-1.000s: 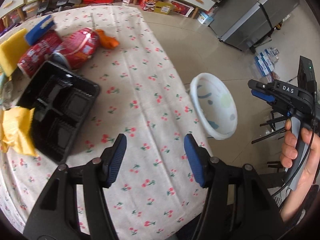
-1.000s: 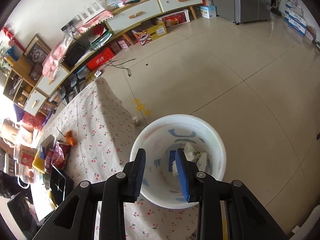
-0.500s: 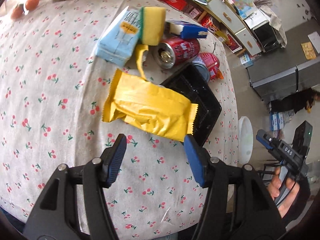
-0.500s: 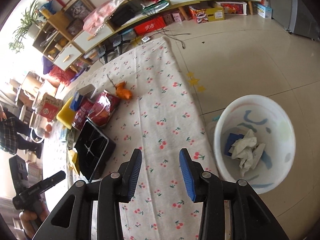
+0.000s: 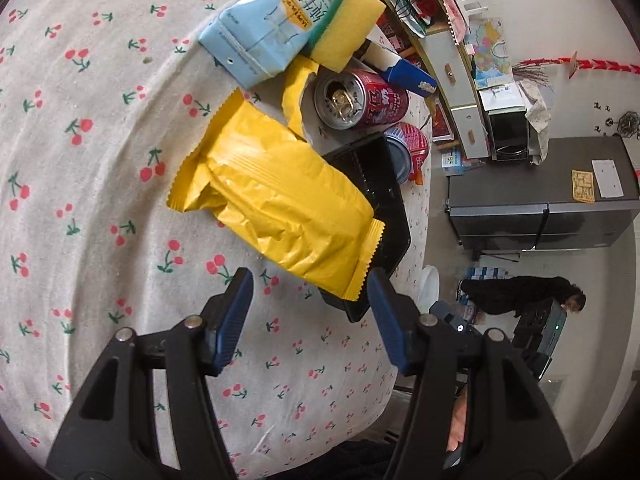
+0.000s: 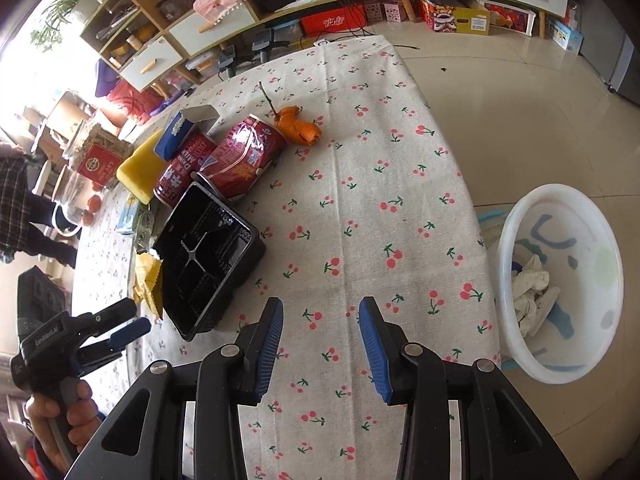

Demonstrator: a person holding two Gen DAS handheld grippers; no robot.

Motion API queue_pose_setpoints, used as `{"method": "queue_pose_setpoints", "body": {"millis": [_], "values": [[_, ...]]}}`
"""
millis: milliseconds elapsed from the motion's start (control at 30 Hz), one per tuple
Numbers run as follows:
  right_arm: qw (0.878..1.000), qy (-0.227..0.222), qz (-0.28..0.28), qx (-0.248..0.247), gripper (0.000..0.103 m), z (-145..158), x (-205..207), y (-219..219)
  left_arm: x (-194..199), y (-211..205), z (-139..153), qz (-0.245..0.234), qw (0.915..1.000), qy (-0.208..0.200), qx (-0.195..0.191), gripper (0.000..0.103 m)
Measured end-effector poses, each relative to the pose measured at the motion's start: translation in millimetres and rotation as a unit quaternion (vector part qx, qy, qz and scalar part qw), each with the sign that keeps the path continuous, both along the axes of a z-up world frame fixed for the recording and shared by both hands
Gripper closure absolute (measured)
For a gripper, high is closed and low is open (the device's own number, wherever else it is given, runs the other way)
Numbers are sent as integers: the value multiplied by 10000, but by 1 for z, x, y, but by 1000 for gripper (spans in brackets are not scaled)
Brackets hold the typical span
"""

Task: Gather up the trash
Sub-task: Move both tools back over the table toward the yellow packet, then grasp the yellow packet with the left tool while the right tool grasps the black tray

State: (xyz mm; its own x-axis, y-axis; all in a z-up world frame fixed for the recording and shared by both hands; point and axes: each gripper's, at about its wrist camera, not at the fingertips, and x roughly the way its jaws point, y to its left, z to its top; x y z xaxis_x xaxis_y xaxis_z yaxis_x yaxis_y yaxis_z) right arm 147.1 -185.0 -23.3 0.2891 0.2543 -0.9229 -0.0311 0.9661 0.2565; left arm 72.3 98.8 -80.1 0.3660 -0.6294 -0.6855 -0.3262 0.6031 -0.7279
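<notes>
Left hand-held gripper (image 5: pixel 310 304) hovers low over the worktop (image 5: pixel 80 160) with its jaws spread wide and nothing between them, lined up on the near end of the yellow wrapper (image 5: pixel 276 200). Seen from the right wrist camera, a hand (image 6: pixel 60 412) holds it by the grip at the left edge, fingers pointing toward the black tray (image 6: pixel 208 256).

The wrapper lies partly on the cloth and partly on the rim of the tray, so a closing pinch could catch the tray edge along with the foil, and then the tray would lift or tip. The foil looks puffy and slick, so a bite on the crimped edge alone may slip out.

Right hand-held gripper (image 6: pixel 320 332) is also spread and empty, held above bare cherry-print cloth between the tray and the white bin (image 6: pixel 560 304). It is pitched down toward the worktop and tilted slightly toward the bin.

Beyond the tray, two red cans (image 6: pixel 224 160) lie on their sides, touching each other. A nudge from the tray could set them rolling toward the worktop edge. Orange peel (image 6: pixel 300 128) sits just beside the far can. A yellow sponge (image 5: pixel 344 28), a light blue carton (image 5: pixel 260 40) and a small blue box (image 5: pixel 408 76) are piled behind the cans.

The bin stands on the floor off the right edge and already holds crumpled white paper (image 6: pixel 532 292). A light wrapper released too high or too early could land on the floor.
</notes>
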Motion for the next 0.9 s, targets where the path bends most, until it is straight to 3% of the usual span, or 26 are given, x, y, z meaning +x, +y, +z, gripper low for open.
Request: {"method": "queue_pose_setpoints", "body": {"millis": [367,433,467,533,600,900], "values": [[9995,152,201,202,62,-11,4,20,-3,11,-9,460,9989,-61,-117,44],[9992,172,266,243,62,-13,7,26,-7,17,-6,478,9987,-154,-9,62],[9991,181,283,257,62,-14,8,28,-8,18,-4,493,9986,-194,-3,64],[9990,190,307,249,62,-15,11,32,-10,21,-1,464,9985,-289,11,83],[9989,201,315,280,62,-16,16,34,-16,26,3,460,9983,-335,88,92],[9965,212,271,766,62,-21,32,47,-28,36,16,177,9979,-450,429,94]]}}
